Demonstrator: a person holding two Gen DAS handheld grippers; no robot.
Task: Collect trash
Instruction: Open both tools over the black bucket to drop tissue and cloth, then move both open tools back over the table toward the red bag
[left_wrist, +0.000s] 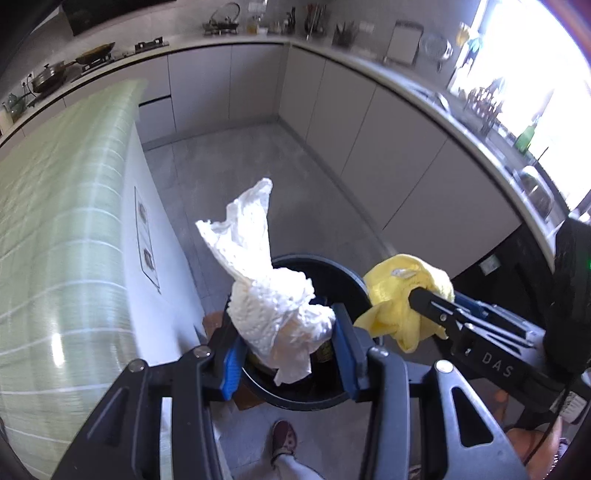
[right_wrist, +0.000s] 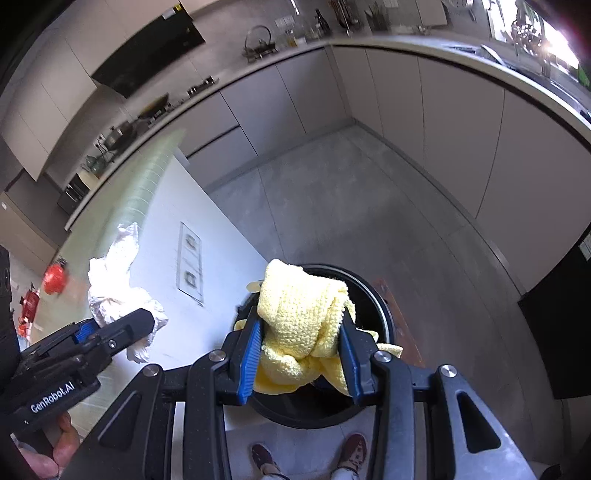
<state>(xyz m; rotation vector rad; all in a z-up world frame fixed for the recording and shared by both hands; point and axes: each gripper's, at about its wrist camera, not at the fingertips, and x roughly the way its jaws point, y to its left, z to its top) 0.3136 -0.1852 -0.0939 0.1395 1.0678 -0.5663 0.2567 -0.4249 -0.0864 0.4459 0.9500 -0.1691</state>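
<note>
Both tools are clenched on loads. Left gripper (left_wrist: 284, 332) pinches a crumpled white paper towel (left_wrist: 273, 295) between its blue pads (left_wrist: 231, 369), the sheet's loose end sticking upward. Right gripper (right_wrist: 301, 343) squeezes a bunched yellow knitted cloth (right_wrist: 303, 325) between its 2 fingers. Below both loads on the grey floor sits a black round trash bin (right_wrist: 373, 295), open at the top, with something dark inside. Beside it stands a white island (right_wrist: 218, 258) under a green checked cover (left_wrist: 59, 229). Beyond, grey cabinets (left_wrist: 258, 85) run under a cluttered counter.
</note>
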